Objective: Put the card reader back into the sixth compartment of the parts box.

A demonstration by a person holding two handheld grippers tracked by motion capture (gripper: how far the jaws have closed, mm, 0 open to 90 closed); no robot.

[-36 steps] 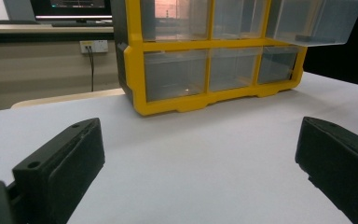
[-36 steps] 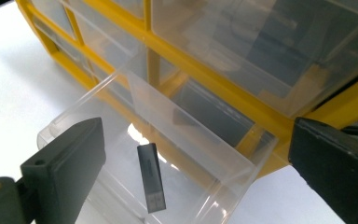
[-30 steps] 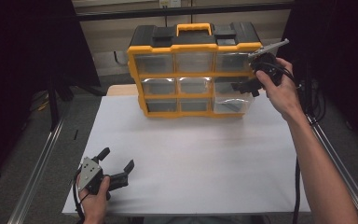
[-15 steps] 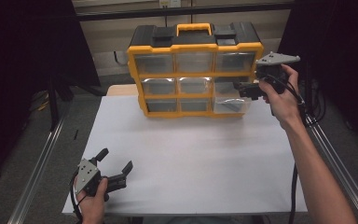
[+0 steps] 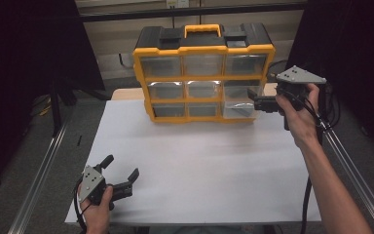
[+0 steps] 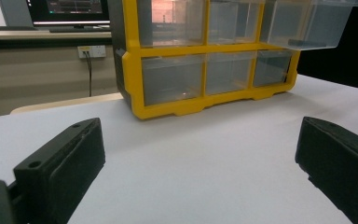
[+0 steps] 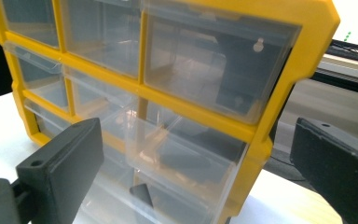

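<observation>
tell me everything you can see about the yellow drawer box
The drawer box is a yellow plastic frame with a black top and a yellow carry handle. It holds nine clear drawers in three rows of three, and they look empty. The middle-right drawer is pulled partway out; the others are shut. It stands upright at the far edge of the white table. The right gripper, jaws open, is at that drawer.

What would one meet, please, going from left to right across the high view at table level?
Left gripper on the near left of the white table → yellow drawer cabinet at the far middle, its middle-right clear drawer pulled out → right gripper at that drawer.
</observation>
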